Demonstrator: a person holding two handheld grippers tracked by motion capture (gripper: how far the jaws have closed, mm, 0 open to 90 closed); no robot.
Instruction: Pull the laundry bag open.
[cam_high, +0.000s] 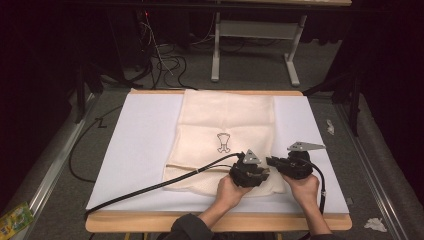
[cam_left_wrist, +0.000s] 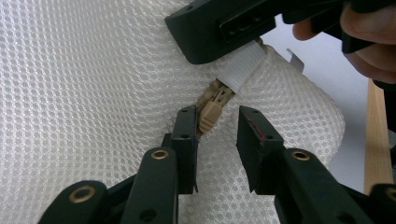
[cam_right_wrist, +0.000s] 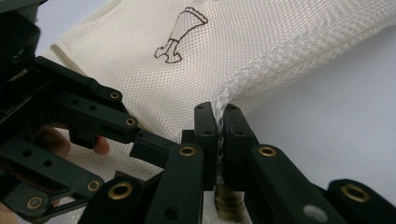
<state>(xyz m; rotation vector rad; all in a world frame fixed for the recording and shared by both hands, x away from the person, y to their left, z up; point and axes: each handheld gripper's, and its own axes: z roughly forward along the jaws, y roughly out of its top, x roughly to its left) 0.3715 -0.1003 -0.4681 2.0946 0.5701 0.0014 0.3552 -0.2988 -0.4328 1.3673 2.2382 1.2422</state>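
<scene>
Mesh bag on white-covered table, both tongs at its near right corner.

White sheet (cam_high: 140, 145) over wooden table (cam_high: 115, 222), grey carpet around, cables and a desk frame (cam_high: 255, 30) behind in a dark room. Cream mesh bag (cam_high: 225, 125) lies mid-table, reaching the far edge. Right gripper (cam_right_wrist: 219, 135) is clamped together on the bag's edge seam near the zipper end. Left gripper (cam_left_wrist: 215, 140) has jaws apart, the tan zipper pull (cam_left_wrist: 211, 114) between them, resting against the left jaw, not pinched.
</scene>
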